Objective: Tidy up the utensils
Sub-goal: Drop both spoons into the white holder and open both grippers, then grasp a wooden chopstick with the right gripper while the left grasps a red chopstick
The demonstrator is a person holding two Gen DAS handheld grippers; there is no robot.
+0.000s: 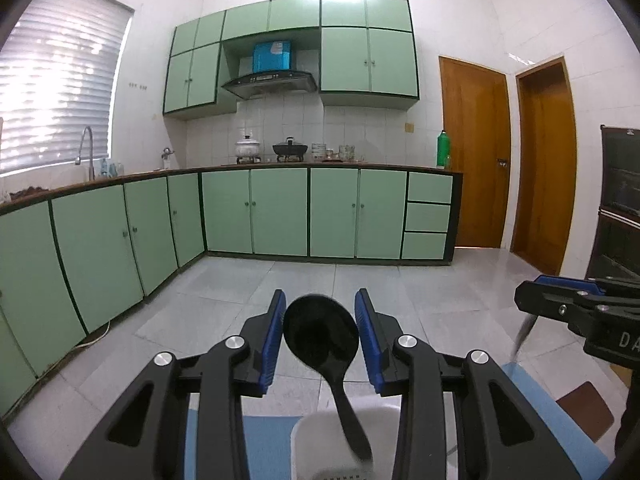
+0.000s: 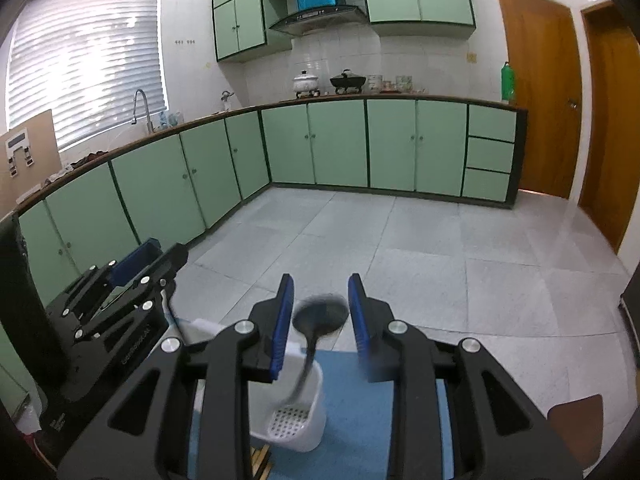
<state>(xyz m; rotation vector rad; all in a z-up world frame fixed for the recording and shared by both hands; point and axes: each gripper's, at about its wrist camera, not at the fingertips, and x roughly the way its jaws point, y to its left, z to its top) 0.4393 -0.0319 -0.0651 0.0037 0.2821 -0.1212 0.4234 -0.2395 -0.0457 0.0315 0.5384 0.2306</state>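
Note:
A black spoon (image 1: 322, 340) stands handle-down in a white perforated utensil holder (image 1: 344, 440). In the left wrist view its bowl sits between the open fingers of my left gripper (image 1: 321, 312), untouched by the pads. In the right wrist view a spoon (image 2: 320, 314), blurred, stands in the holder (image 2: 296, 420) between the open fingers of my right gripper (image 2: 321, 300). The right gripper shows at the right edge of the left wrist view (image 1: 576, 304), the left gripper at the left of the right wrist view (image 2: 132, 280).
The holder stands on a blue mat (image 2: 360, 408) on a table. Wooden sticks (image 2: 262, 458) lie beside the holder. Green kitchen cabinets (image 1: 280, 212), a tiled floor (image 2: 400, 248) and brown doors (image 1: 476, 152) lie beyond.

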